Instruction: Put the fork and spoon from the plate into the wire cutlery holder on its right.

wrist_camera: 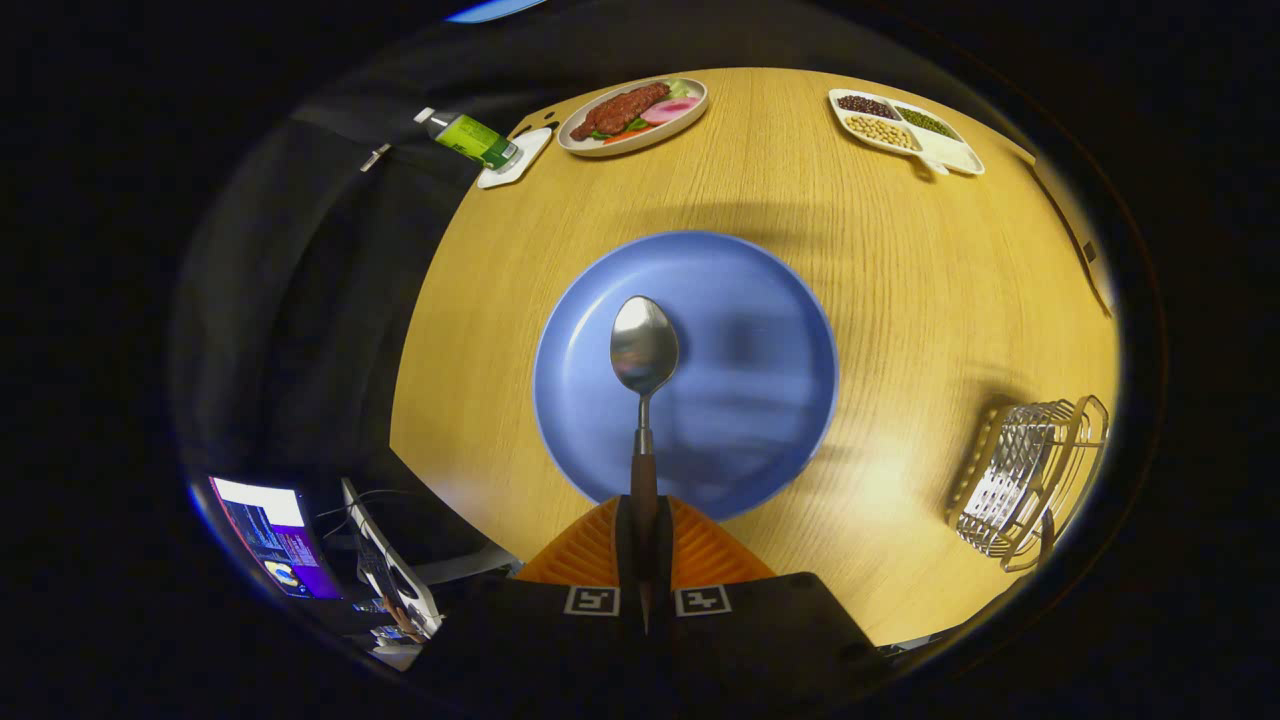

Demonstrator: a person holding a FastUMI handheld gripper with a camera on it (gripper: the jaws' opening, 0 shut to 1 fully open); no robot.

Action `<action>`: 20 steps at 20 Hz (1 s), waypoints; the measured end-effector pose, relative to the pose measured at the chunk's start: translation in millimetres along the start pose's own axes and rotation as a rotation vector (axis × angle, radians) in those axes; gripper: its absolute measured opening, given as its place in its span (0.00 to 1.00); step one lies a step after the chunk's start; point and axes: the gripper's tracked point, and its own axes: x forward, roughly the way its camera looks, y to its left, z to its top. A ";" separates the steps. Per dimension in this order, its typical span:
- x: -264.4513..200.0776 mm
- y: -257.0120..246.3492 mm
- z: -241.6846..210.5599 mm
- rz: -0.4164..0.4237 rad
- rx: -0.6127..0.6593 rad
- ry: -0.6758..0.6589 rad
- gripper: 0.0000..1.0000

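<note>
The hand-held gripper (643, 560) has its two fingers clamped on the dark handle of the silver metal spoon (644, 350), and the spoon juts straight ahead with its bowl out over the round blue plate (740, 300). It looks lifted off the plate, though the height is hard to judge from this angle. No fork is to be seen on the plate, so the spoon appears to be the piece in hand for the carry. The target sits off to the right and a little nearer: the metal wire cutlery holder (1030, 480) at the right edge of the round wooden desk (900, 260), well apart from the plate. The sensible move from here is a swing to the right with the spoon kept level until it is above the holder's open top, then a tilt so that one end goes in first. The grip sits far back on the handle, so the long overhang could wobble or catch a wire; a slow approach and a release only once the spoon is well inside would serve best.
</note>
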 end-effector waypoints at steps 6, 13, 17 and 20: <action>-71.3 -22.2 0.1 -0.032 -0.036 -0.012 0.05; -154.9 -81.3 -17.6 -0.126 -0.072 0.088 0.05; -184.9 -122.1 -26.2 -0.178 -0.076 0.171 0.05; -196.8 -154.9 -33.3 -0.222 -0.104 0.263 0.05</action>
